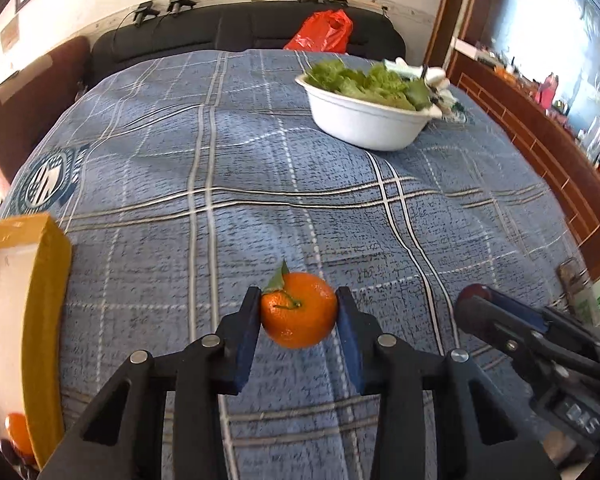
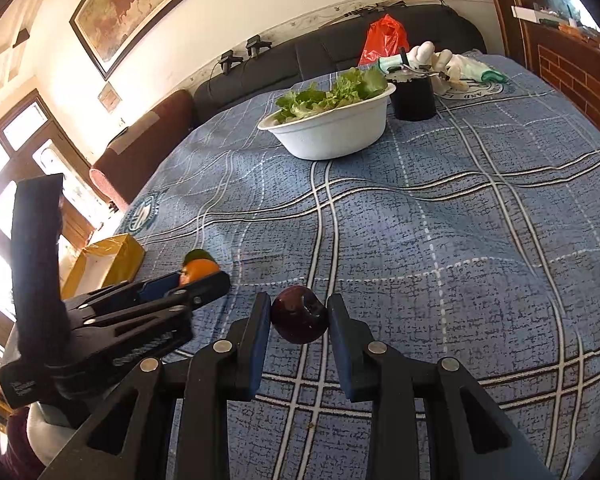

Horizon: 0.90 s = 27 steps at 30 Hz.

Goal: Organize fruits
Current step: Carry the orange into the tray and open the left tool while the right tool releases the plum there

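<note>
A blue plaid cloth [image 1: 228, 168] covered the table, with a black sofa [image 1: 236, 32] against the cream wall beyond it. The white round bowl of green lettuce [image 2: 332, 128] sat toward the sofa. Nearer than the bowl, the left claw [image 1: 298, 312] gripped a round orange tangerine with a green leaf [image 1: 299, 310]; just beside it, the right claw [image 2: 299, 314] clamped a dark red plum [image 2: 299, 314]. A yellow cardboard box [image 1: 48, 280] stood left of the tangerine.

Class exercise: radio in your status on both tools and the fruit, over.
Left tool shut on the tangerine. Right tool shut on the dark plum. Yellow box to the left, cloth between clear.
</note>
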Tool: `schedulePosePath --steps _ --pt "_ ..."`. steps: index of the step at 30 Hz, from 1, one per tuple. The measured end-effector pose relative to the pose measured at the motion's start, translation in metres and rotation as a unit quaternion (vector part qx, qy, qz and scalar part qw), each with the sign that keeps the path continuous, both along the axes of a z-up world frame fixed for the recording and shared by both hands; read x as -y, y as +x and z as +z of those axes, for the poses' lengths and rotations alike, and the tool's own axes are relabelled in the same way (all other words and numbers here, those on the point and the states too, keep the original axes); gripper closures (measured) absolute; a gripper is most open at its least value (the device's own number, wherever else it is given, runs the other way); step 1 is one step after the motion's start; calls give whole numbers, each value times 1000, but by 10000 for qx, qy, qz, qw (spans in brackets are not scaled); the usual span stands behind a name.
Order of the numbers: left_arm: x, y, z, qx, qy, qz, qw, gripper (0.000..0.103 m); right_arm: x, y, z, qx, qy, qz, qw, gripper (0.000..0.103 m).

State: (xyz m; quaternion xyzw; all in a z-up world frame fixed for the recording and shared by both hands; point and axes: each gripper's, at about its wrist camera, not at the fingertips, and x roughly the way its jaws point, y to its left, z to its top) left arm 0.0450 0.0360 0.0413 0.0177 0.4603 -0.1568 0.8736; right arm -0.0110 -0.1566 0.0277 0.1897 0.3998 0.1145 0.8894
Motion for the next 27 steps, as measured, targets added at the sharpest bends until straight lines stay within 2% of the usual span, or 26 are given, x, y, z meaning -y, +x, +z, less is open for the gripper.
schedulePosePath --steps 4,8,12,16,19,23,27 --pt "-40 -23 26 75 -445 266 9986 67 1 1 -2 13 386 138 9992 71" --pt "-105 -53 52 290 -701 820 9937 67 -4 -3 -1 95 445 199 9988 71" --pt "-174 -72 64 459 -535 1495 9862 67 -17 -5 3 89 276 148 9995 71" --pt "-234 -75 55 264 -367 2111 9764 66 -44 -7 8 -162 766 430 9960 71" --pt "-262 -69 45 100 -295 2349 9715 66 -90 -10 21 -214 925 940 9910 71" --pt "-280 -54 34 -31 -256 2358 9715 66 -170 -17 42 -156 539 1721 9835 70" --pt "-291 -44 25 -145 -246 2330 9721 66 -237 -22 46 -143 163 2273 9736 70"
